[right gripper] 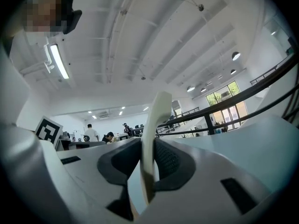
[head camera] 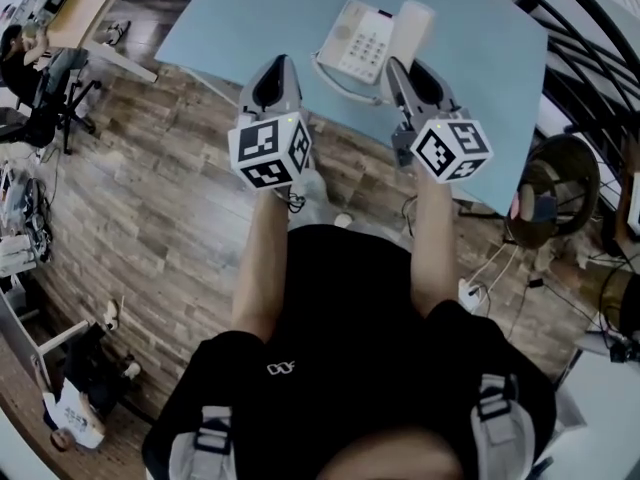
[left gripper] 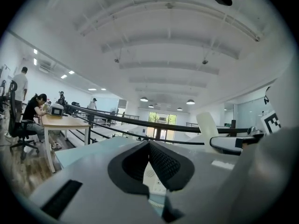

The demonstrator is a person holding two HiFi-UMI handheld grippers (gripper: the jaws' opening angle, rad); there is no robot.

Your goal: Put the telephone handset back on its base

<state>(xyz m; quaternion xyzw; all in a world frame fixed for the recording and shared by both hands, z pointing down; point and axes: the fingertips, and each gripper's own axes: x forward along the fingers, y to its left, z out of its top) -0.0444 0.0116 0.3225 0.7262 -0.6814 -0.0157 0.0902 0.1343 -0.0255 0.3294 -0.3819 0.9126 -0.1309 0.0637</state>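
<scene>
The white telephone base (head camera: 352,40) with its keypad sits on the light blue table (head camera: 250,18). Its coiled cord (head camera: 338,80) runs along the near side. The white handset (head camera: 411,26) stands upright to the right of the base, and my right gripper (head camera: 404,69) is shut on its lower part. In the right gripper view the handset (right gripper: 154,134) rises between the dark pads (right gripper: 170,160). My left gripper (head camera: 279,65) hovers left of the base, its jaws closed with nothing between them (left gripper: 149,146). From the left gripper view, the handset (left gripper: 207,128) shows at the right.
The table's near edge (head camera: 330,118) lies just beyond both grippers, with wood floor (head camera: 150,208) below. A black railing (head camera: 585,58) and a round stool (head camera: 560,183) stand at the right. Cables (head camera: 490,268) lie on the floor. People sit at desks (left gripper: 60,120) far left.
</scene>
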